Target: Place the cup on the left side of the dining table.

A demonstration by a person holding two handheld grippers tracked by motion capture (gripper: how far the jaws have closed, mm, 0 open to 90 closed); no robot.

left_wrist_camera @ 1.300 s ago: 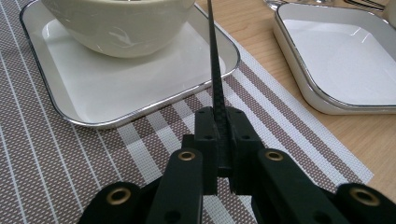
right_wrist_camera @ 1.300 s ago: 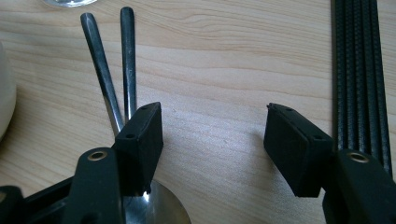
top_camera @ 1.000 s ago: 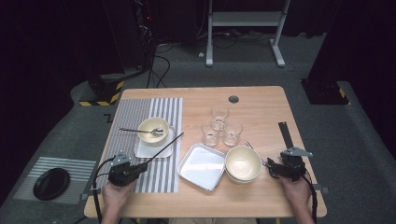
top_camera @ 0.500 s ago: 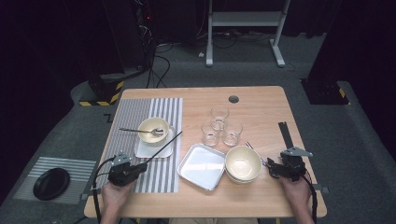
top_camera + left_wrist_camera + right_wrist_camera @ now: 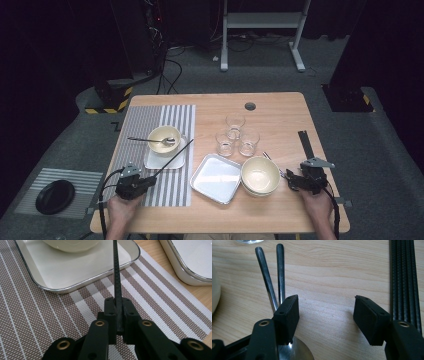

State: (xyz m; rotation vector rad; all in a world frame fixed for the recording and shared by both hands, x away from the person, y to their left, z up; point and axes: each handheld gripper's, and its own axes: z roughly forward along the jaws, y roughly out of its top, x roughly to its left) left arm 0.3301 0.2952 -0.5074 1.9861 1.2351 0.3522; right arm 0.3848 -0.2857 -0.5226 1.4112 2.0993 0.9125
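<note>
A wooden table with a round cable hole is standing on grey carpet, lit from above while the room's edges are fading into darkness. Beyond it a white metal stand is resting on two feet, with cables trailing over the floor. A black-and-yellow striped base is sitting at the far left, and a striped mat bearing a black dish is lying on the carpet.

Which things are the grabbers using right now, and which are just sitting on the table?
In use:
- left gripper, shut on a thin black stick
- right gripper, open, above two spoons

Just sitting there:
- three glasses
- stacked bowls
- empty tray
- bowl with spoon
- striped mat
</note>
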